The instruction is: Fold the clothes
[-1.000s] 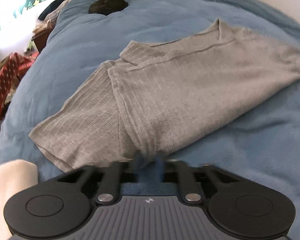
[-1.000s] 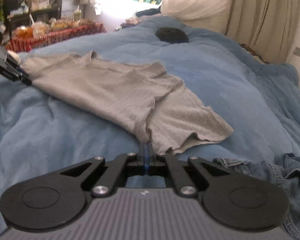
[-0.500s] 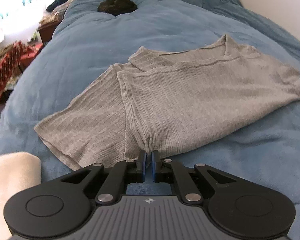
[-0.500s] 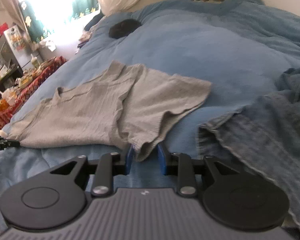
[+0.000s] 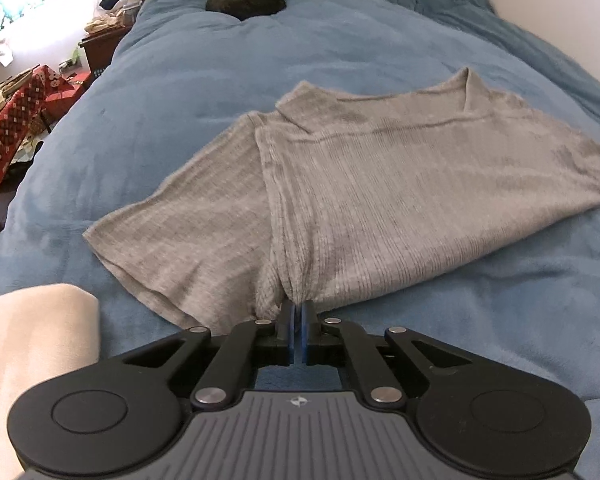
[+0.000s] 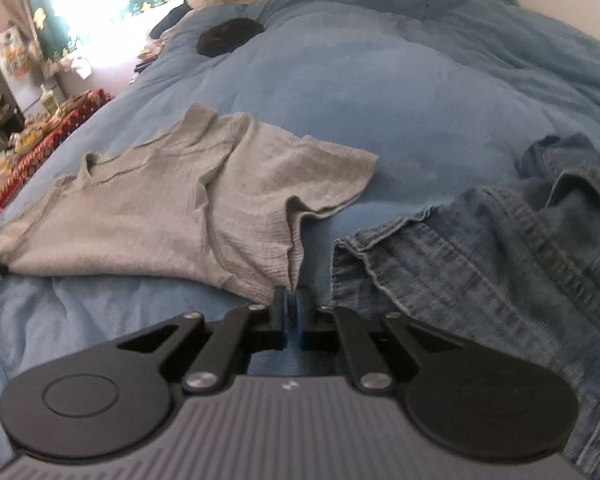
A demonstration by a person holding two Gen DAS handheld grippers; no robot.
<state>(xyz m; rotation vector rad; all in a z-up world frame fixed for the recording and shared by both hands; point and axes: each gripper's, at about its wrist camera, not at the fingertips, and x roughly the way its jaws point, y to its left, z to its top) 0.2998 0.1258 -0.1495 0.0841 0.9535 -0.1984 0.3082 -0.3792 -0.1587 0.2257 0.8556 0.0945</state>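
Observation:
A grey ribbed T-shirt point(image 5: 380, 184) lies spread on the blue bedspread point(image 5: 204, 80). My left gripper point(image 5: 298, 308) is shut on the shirt's near edge, where the cloth bunches at the blue pads. In the right wrist view the same grey T-shirt point(image 6: 148, 208) lies to the left, and my right gripper point(image 6: 291, 294) is shut on its near edge by the sleeve, with a fold of cloth rising from the pads.
A pair of blue jeans point(image 6: 480, 248) lies crumpled at the right of the right wrist view. A dark round object point(image 5: 244, 0) sits far up the bed. A cream cloth point(image 5: 32, 352) lies at lower left. A cluttered red-patterned table point(image 5: 12, 120) stands beside the bed.
The right gripper swung round to the shirt's sleeve end, opened, then closed on the edge. The left gripper closed on the near edge and now holds it steady.

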